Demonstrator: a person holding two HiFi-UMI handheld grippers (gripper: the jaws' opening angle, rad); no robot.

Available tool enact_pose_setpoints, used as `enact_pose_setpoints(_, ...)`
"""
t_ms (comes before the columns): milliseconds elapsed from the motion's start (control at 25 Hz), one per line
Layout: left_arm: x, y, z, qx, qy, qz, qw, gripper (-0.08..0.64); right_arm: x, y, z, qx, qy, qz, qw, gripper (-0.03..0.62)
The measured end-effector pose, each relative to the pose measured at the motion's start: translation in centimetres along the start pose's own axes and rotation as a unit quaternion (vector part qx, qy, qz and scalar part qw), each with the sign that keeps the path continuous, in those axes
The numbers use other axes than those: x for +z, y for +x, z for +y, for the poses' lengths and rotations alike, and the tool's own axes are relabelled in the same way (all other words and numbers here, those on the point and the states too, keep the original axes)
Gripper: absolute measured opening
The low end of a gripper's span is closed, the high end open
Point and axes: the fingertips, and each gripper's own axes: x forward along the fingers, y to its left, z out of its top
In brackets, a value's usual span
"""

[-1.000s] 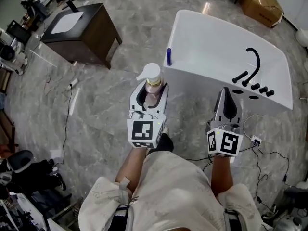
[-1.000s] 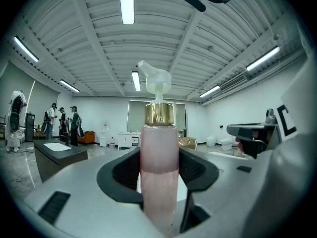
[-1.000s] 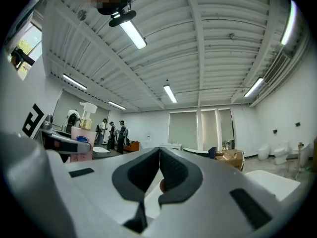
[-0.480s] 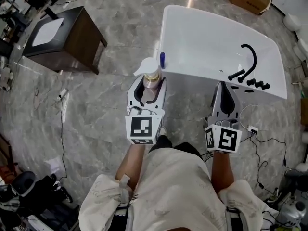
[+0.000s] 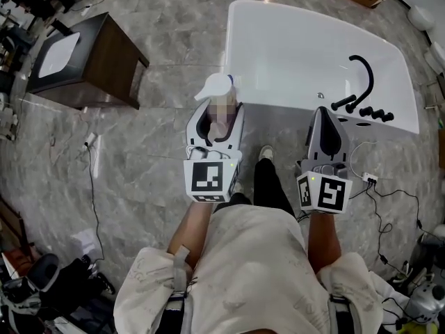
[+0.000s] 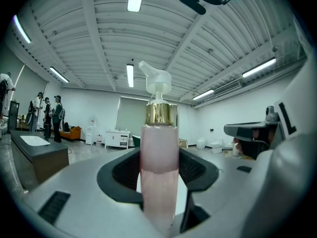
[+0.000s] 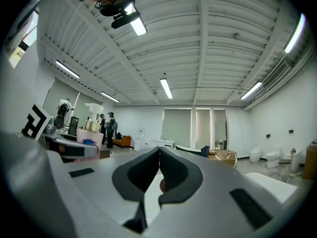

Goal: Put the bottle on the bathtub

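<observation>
**Bottle held at the bathtub's near left corner, not yet set down**

Grip first: the left gripper (image 5: 217,124) is clamped on a translucent pink plastic bottle (image 6: 159,148) with a gold collar and a white pump head. Its two dark pads press on either side of the bottle's body. The bottle stands upright between them, with the pump spout pointing to the left in the left gripper view. The pink liquid fills only the lower part of the body.

The right gripper (image 5: 322,114) holds nothing. Its jaws are together, the dark pads meeting along a thin seam in the right gripper view. Both grippers point level, side by side and well apart, toward the white oval bathtub (image 5: 299,51).

In the head view the bottle hangs above the grey marble floor (image 5: 160,152), just in front of the bathtub's near left corner. Its pump head overlaps the near rim there, and whether it touches the rim cannot be told. The bottle rests on nothing but the gripper.

A curved black faucet (image 5: 366,81) and a row of black knobs (image 5: 372,113) sit on the bathtub's right end, in front of the right gripper. A dark wooden cabinet with a white top (image 5: 97,65) stands on the floor well off to the left. Black cables (image 5: 379,211) trail over the floor at the right. One light shoe (image 5: 265,153) of the person shows between the grippers.
</observation>
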Motion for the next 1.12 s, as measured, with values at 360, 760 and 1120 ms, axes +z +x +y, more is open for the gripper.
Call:
enact_pose_setpoints(360, -4.2, 8.2, -1.8, -0.003, 0.009, 0.040, 0.9992, 0.218, -5.9, 6.5, -4.3, 0.019, 0.036, 0.049, 0.998, -0.011)
enact_pose_setpoints(760, -13.2, 16.5, -1.6, 0.007, 0.002, 0.084, 0.9964, 0.218, -14.5, 13.6, -6.4, 0.047, 0.054, 0.108, 0.992, -0.011)
enact_pose_setpoints(1120, -20.2, 20.2, -2.5, 0.017, -0.001, 0.123, 0.9922, 0.219, -19.8, 15.9, -7.2, 0.079, 0.065, 0.160, 0.982, -0.011)
